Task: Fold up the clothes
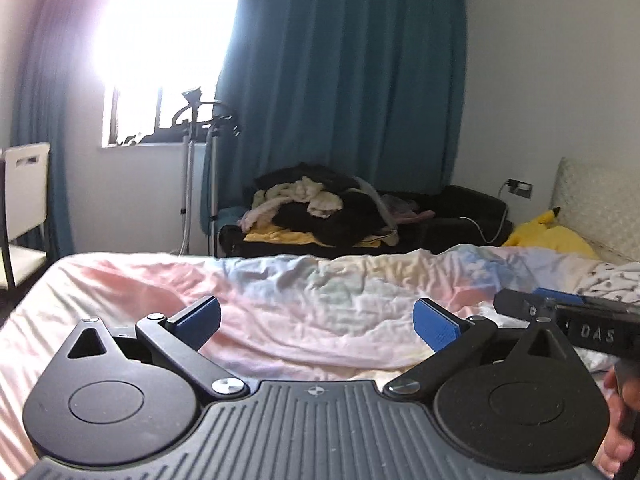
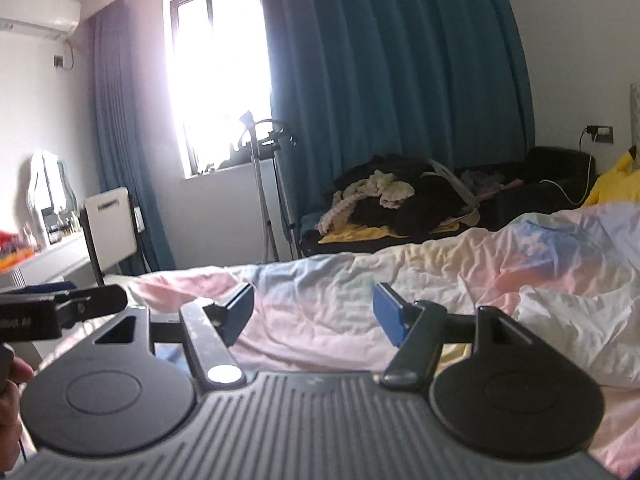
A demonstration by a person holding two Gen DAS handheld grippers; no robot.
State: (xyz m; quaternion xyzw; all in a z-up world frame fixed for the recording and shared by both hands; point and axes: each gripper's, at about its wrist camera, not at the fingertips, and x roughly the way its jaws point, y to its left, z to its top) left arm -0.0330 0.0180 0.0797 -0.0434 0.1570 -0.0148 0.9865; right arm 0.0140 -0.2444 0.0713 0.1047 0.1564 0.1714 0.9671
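The left gripper (image 1: pixel 318 322), black with ribbed blue pads, hangs above the bed with its two fingers spread wide and nothing between them. The right gripper (image 2: pixel 314 314) is the same — fingers parted, holding nothing — and it shows at the right edge of the left wrist view, just beside its partner.

Directly under and ahead of both sets of fingers lies the crumpled pastel bedsheet (image 1: pixel 304 300), washed in pink, pale yellow and blue, spread over the bed. To the right of the left gripper, past the other tool, a white cloth with dark markings (image 1: pixel 612 282) lies on the sheet. Farther right sits a yellow plush toy (image 1: pixel 552 236) by the pale headboard (image 1: pixel 600 204).

Beyond the bed's far edge, ahead of the fingers, a heap of dark, cream and yellow clothes (image 1: pixel 316 212) rests on a low black sofa (image 1: pixel 460 208). Left of it stands a metal garment-steamer stand (image 1: pixel 192 168); behind hang long teal curtains (image 1: pixel 344 80) beside a glaring window (image 1: pixel 160 40). A white chair (image 1: pixel 26 200) stands far left.
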